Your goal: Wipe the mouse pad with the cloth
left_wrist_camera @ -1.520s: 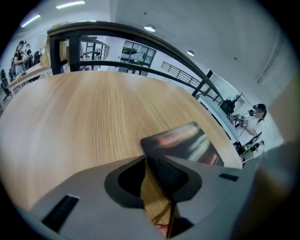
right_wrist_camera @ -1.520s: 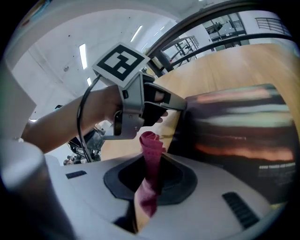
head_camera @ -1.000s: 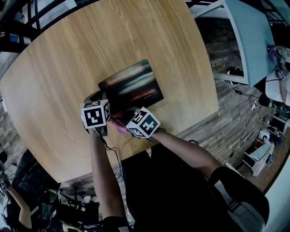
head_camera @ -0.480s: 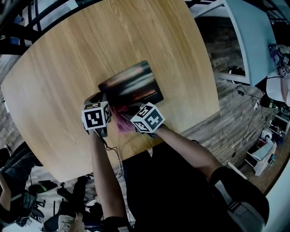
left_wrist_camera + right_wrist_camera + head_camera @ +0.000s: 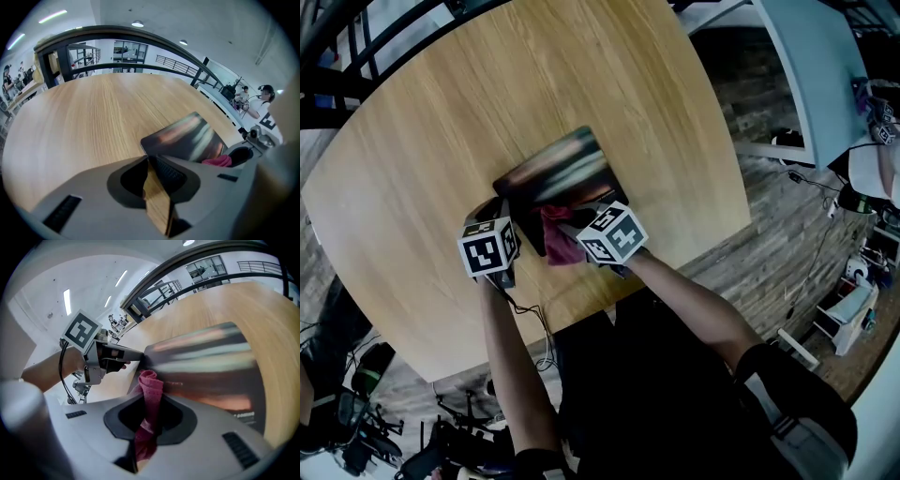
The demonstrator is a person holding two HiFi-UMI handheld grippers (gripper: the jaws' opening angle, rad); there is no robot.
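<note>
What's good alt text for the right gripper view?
The right gripper is shut on a crumpled pink cloth at the edge of a dark glossy rectangular mouse pad on a light wooden table; the left gripper meets its corner.

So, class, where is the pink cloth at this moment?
In the head view the cloth sits at the near edge of the mouse pad on the wooden table, clamped in the right gripper.

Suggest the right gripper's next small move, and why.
Probably sweep the right gripper forward across the mouse pad. It is shut on the cloth, which sits at the pad's near edge with most of the surface ahead. The left gripper appears to pinch the pad's corner steady.
</note>
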